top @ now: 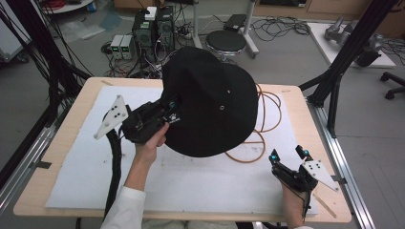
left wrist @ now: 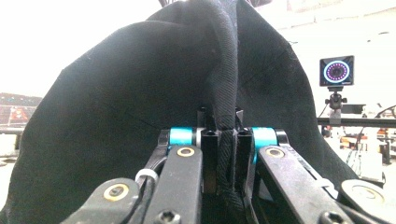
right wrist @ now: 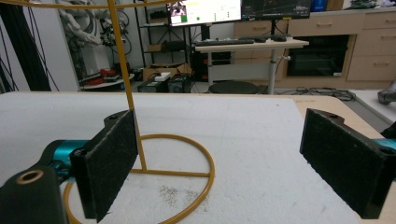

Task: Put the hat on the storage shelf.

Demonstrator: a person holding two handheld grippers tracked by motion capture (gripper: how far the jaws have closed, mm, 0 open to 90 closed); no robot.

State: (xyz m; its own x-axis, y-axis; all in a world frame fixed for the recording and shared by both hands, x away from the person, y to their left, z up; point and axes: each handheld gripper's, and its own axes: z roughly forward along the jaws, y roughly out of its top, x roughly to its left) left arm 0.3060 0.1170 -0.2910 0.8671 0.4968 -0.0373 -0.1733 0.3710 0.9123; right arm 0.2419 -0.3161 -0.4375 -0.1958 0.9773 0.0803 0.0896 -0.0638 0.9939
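Note:
A black wide-brimmed hat [top: 210, 102] hangs above the middle of the table, held up by its brim. My left gripper [top: 171, 110] is shut on that brim at the hat's left edge; in the left gripper view the folded brim [left wrist: 227, 140] is pinched between the jaws. Under and behind the hat stands a yellow wire stand [top: 260, 129], with its ring base [right wrist: 177, 186] and upright rod on the white mat. My right gripper [top: 288, 155] stands open at the front right of the table, nothing between its pads, just in front of the stand's base.
A white foam mat [top: 191, 181] covers most of the wooden table [top: 62, 138]. A black cable runs from the left gripper down the table's left front. Beyond the table are a stool [top: 226, 42], computer boxes and floor cables. Black frame posts flank both sides.

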